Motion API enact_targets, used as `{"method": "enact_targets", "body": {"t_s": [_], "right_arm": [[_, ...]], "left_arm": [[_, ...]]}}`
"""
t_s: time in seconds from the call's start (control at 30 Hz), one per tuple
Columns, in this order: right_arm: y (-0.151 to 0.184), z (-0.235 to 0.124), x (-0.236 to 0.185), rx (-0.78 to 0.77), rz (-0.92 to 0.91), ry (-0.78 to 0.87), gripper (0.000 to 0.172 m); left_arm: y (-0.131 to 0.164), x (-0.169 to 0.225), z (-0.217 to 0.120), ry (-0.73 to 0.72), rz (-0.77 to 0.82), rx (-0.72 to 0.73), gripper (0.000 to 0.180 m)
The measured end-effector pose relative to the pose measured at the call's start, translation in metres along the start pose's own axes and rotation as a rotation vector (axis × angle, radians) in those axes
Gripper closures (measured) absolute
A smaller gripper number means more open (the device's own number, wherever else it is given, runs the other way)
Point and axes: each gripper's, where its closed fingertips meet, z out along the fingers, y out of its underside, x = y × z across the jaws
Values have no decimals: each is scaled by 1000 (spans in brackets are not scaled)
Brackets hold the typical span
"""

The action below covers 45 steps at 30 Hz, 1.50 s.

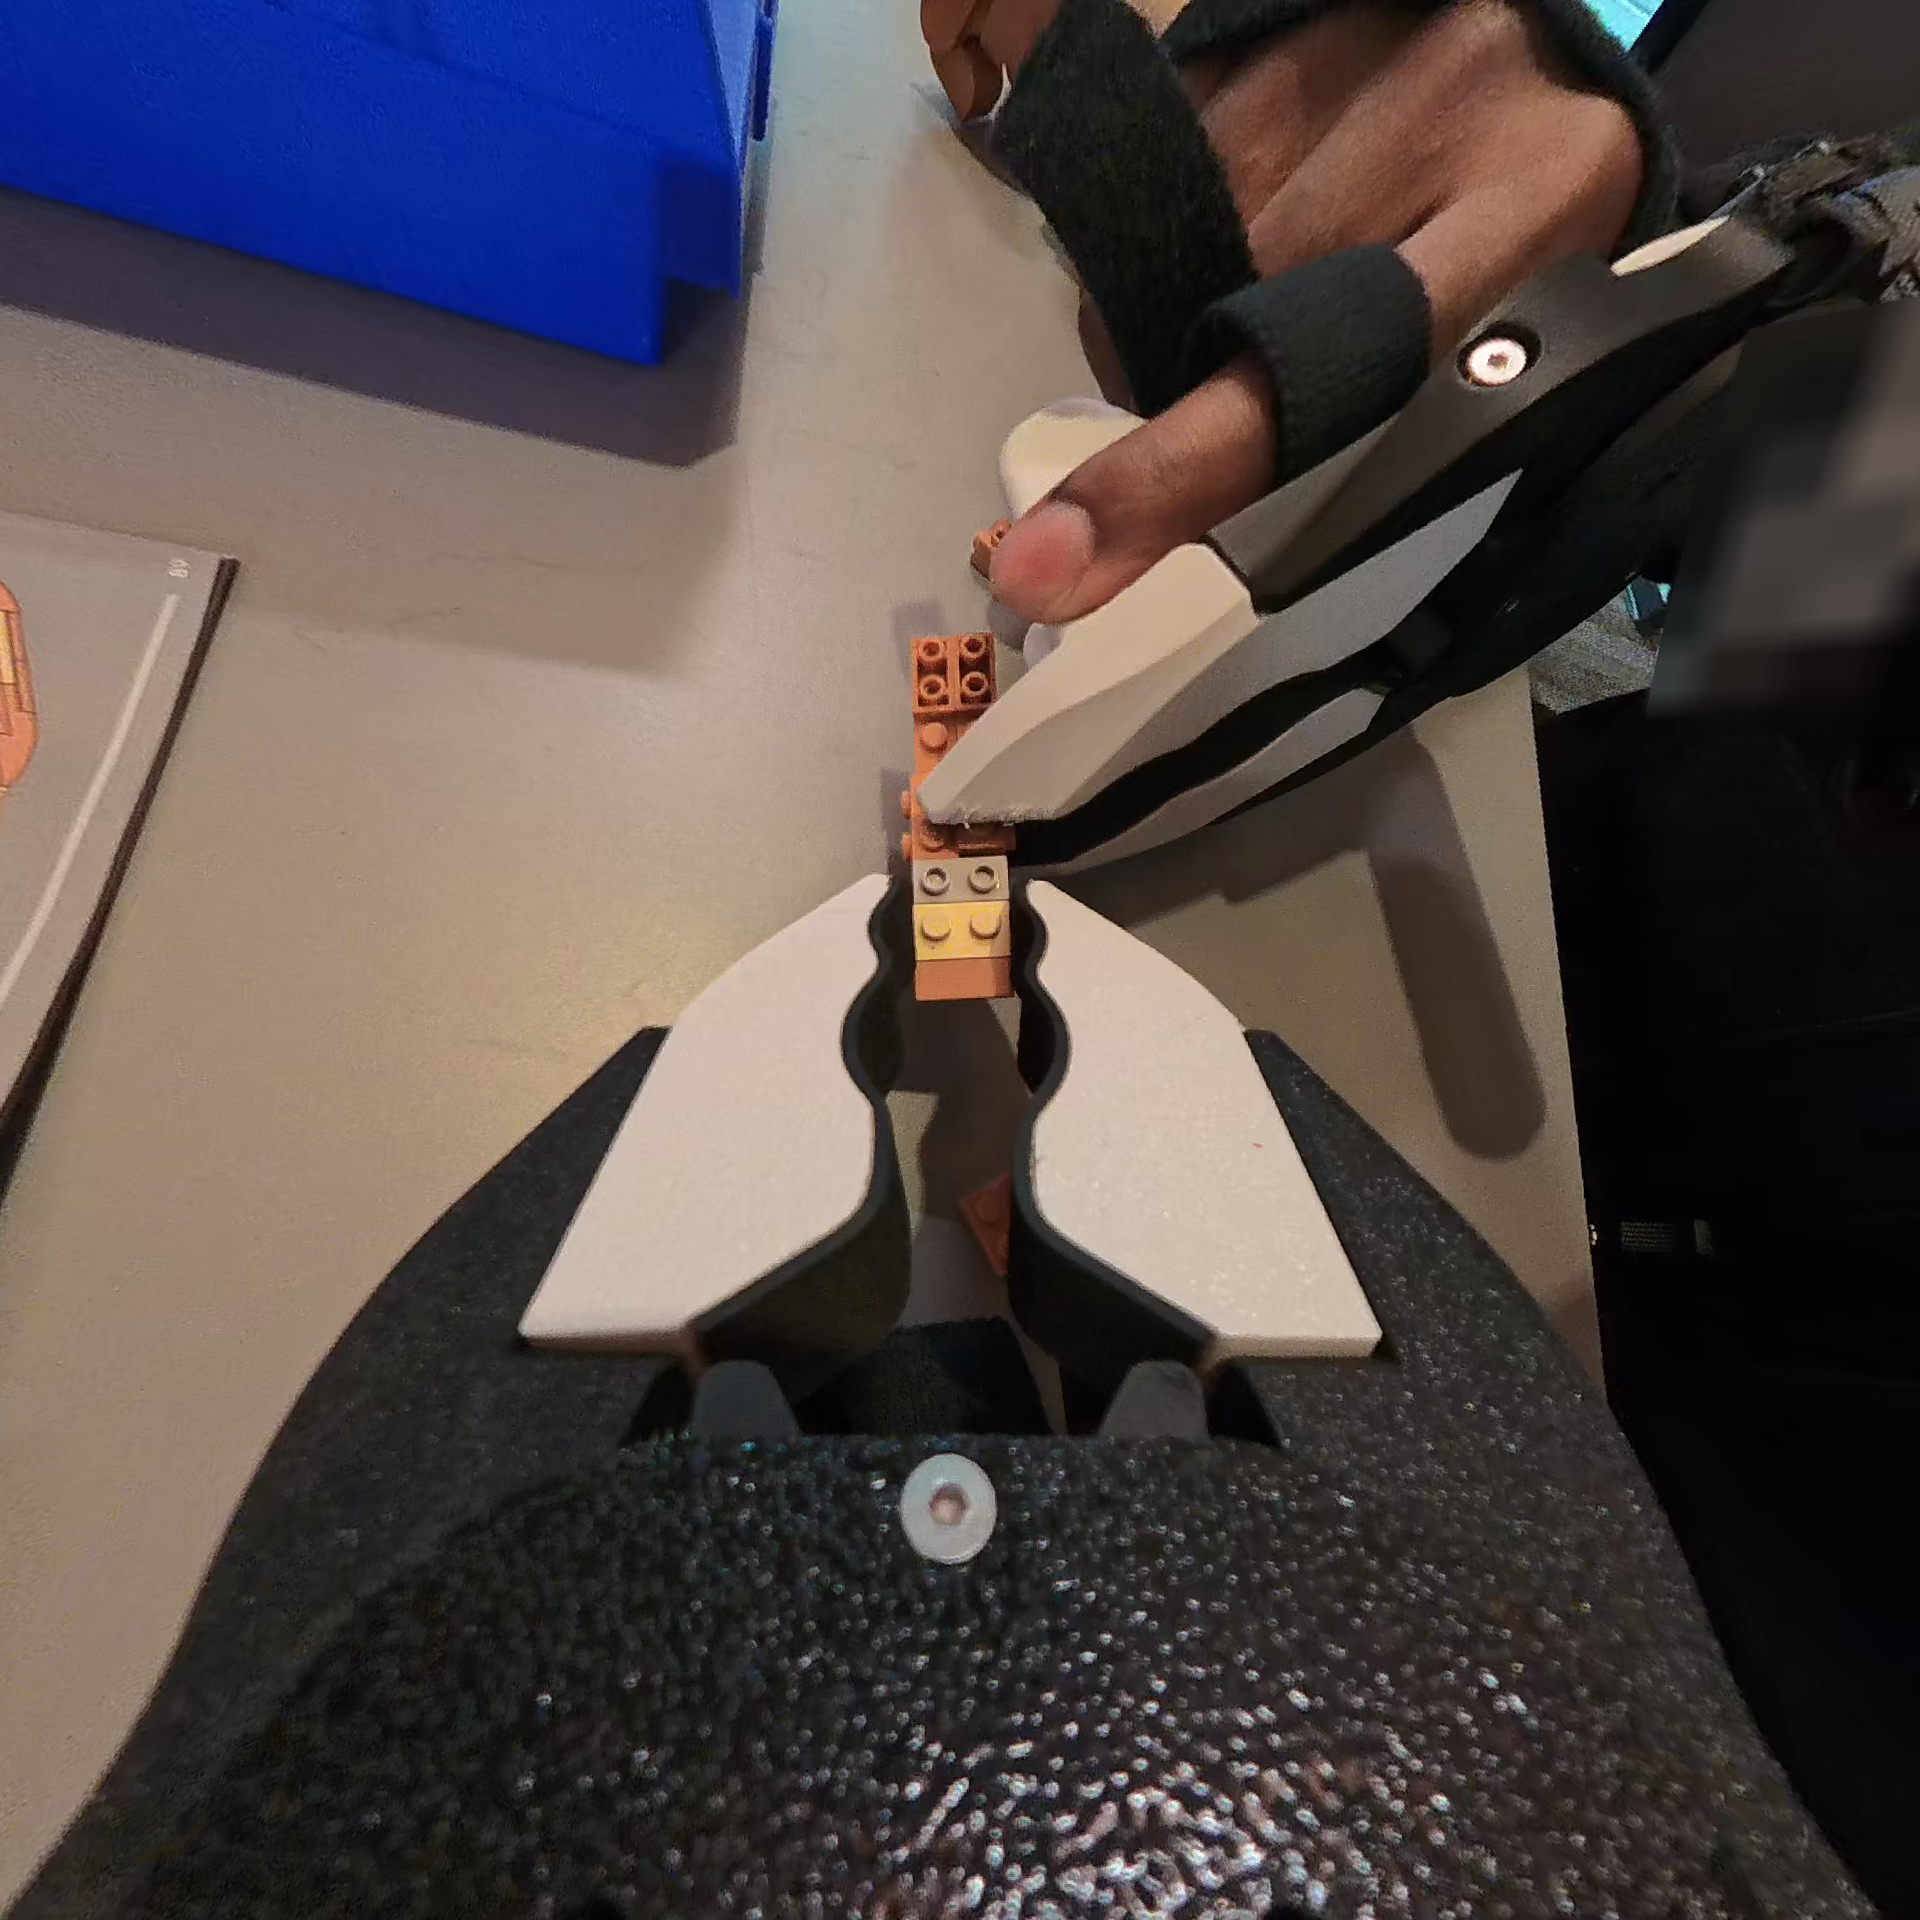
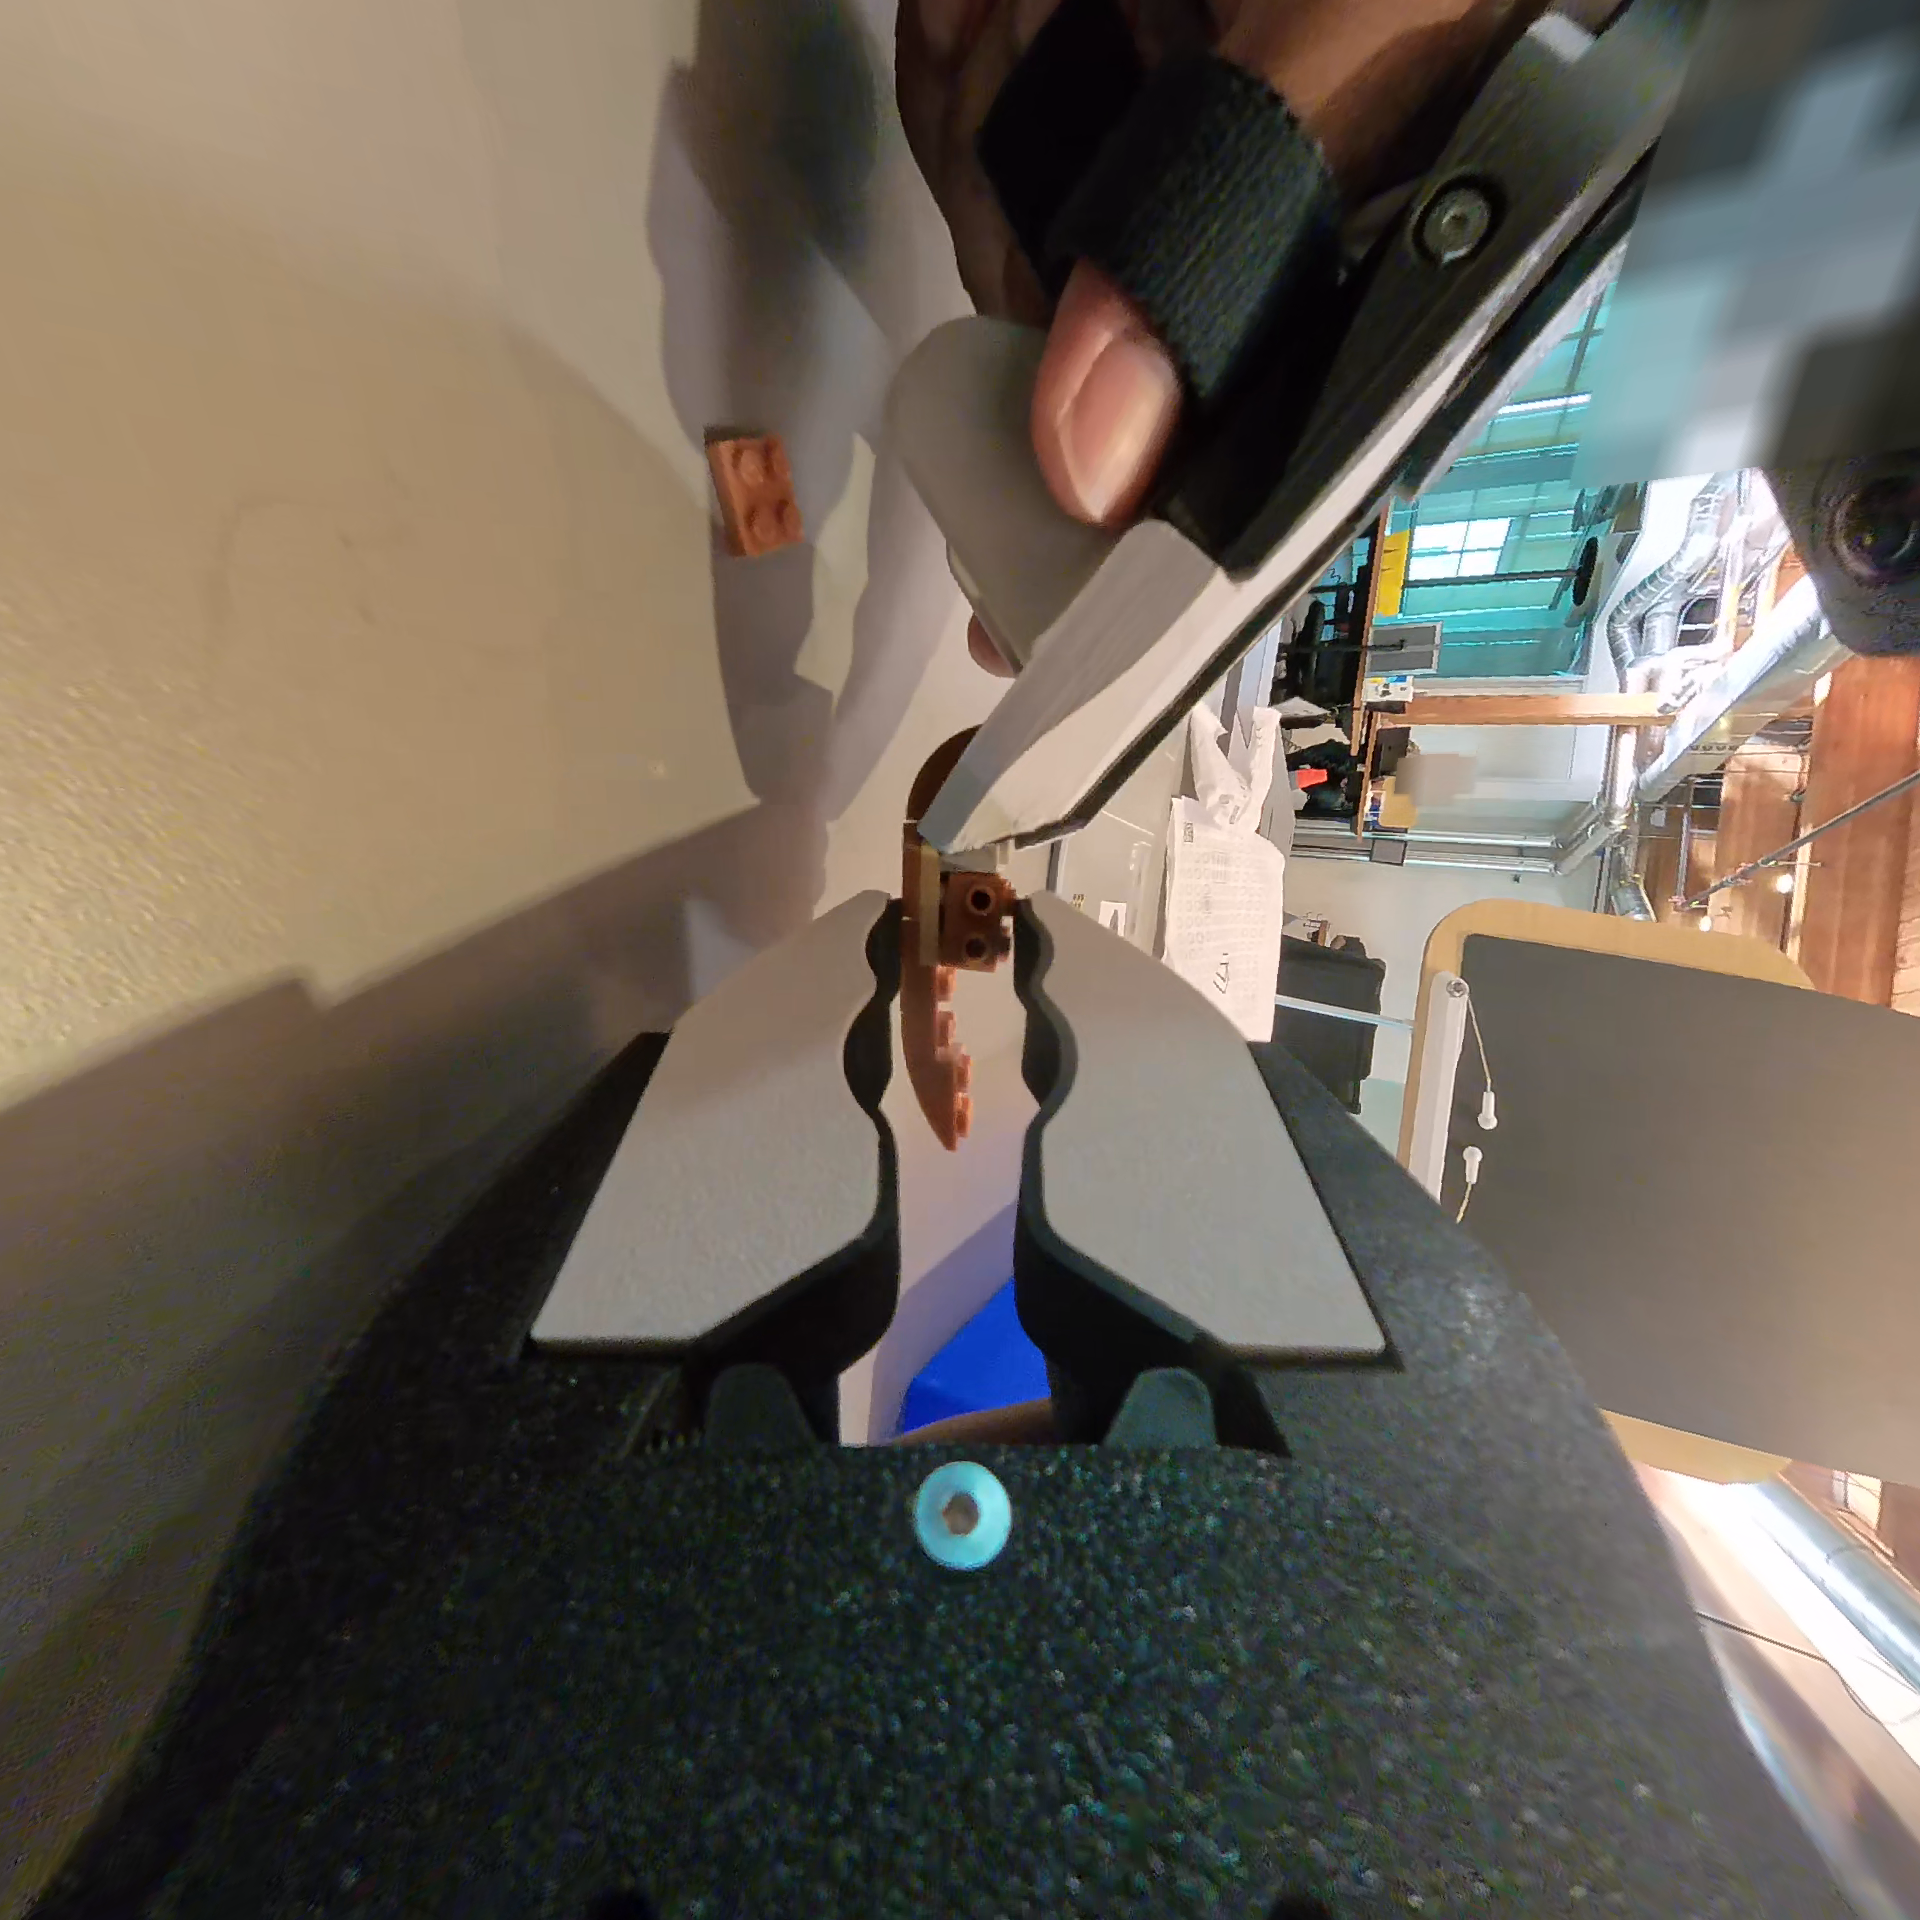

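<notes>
Left gripper (image 1: pixel 961 914) is clenched on the near end of a small brick assembly (image 1: pixel 958 790), pads against the yellow and grey bricks. Right gripper (image 2: pixel 951 914) is clamped on the brown mid-section from the right; both hold it above the grey table (image 1: pixel 468 935). It looks light, stiff and slick, and the stud joints could pop, so the brick flanks seem the best hold. Loose brown plate (image 2: pixel 756 494) lies nearby; blue bin (image 1: pixel 395 145) far left.

Indoor light, soft overlapping shadows on table (image 1: pixel 436 935); fisheye edge warp; right view's top perhaps motion-blurred.
</notes>
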Motion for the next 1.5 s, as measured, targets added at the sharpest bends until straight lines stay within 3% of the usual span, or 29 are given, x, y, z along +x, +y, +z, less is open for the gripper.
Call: {"method": "enact_targets", "body": {"t_s": [0.43,0.63,0.83,1.03,1.33,1.5], "right_arm": [[0,-1,-5,-6,-27,-27,153],[2,0,3,-3,84,-20,153],[11,-1,14,-16,183,19,153],[3,-4,14,12,180,15,153],[0,-6,7,-3,121,-25,153],[2,-4,10,12,181,-10,153]], "left_arm": [[2,2,3,20,-17,-4,163],[-6,-1,-1,18,-31,51,163],[-7,-3,-1,19,-53,61,149],[-12,1,2,36,-47,104,162],[-5,4,6,44,-22,69,162],[-7,2,4,42,-37,90,162]]}}
